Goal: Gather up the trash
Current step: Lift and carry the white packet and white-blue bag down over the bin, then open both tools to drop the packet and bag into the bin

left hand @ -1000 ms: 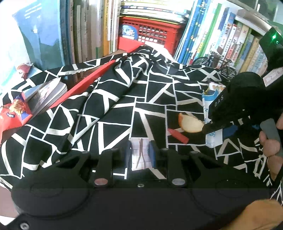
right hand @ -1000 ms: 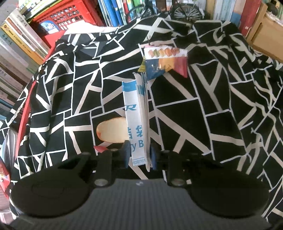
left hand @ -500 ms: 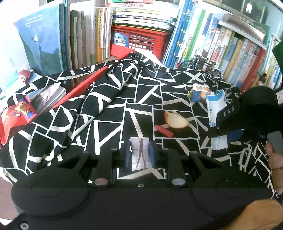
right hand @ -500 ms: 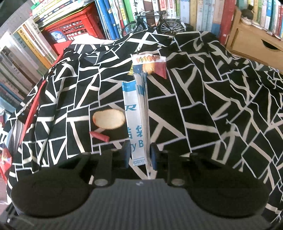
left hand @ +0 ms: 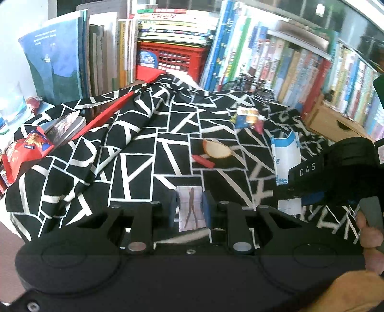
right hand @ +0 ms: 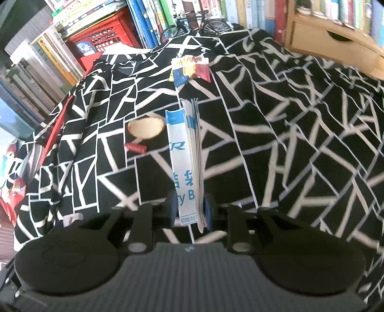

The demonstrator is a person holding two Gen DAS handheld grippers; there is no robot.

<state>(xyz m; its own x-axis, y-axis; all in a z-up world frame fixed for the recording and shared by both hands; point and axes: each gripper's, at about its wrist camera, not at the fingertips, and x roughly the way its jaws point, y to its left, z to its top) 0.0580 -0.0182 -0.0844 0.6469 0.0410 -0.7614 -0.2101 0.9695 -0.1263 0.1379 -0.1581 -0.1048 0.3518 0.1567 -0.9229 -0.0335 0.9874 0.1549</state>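
My left gripper [left hand: 189, 208] is shut on a small white paper scrap [left hand: 190, 207] with a brown mark. My right gripper [right hand: 189, 208] is shut on a white and blue paper bag [right hand: 186, 158] that stands up from its pads; the same bag [left hand: 284, 153] and right gripper body show at the right of the left wrist view. On the black and white patterned cloth [right hand: 288, 134] lie an apple slice [right hand: 146, 128], a small red wrapper [right hand: 135, 148] and a colourful snack wrapper [right hand: 192, 69]. From the left wrist the slice [left hand: 217, 148] lies mid-cloth.
Books line the back, with a red crate [left hand: 172, 58] among them. A model bicycle [right hand: 196, 22] stands at the cloth's far edge. A wooden drawer box [right hand: 336, 40] is at the right. A red snack bag [left hand: 26, 146] and a book [left hand: 62, 127] lie at the left.
Both grippers have risen and drawn back from the cloth, carrying the scrap and the bag. The apple slice and wrappers look smaller and farther away.
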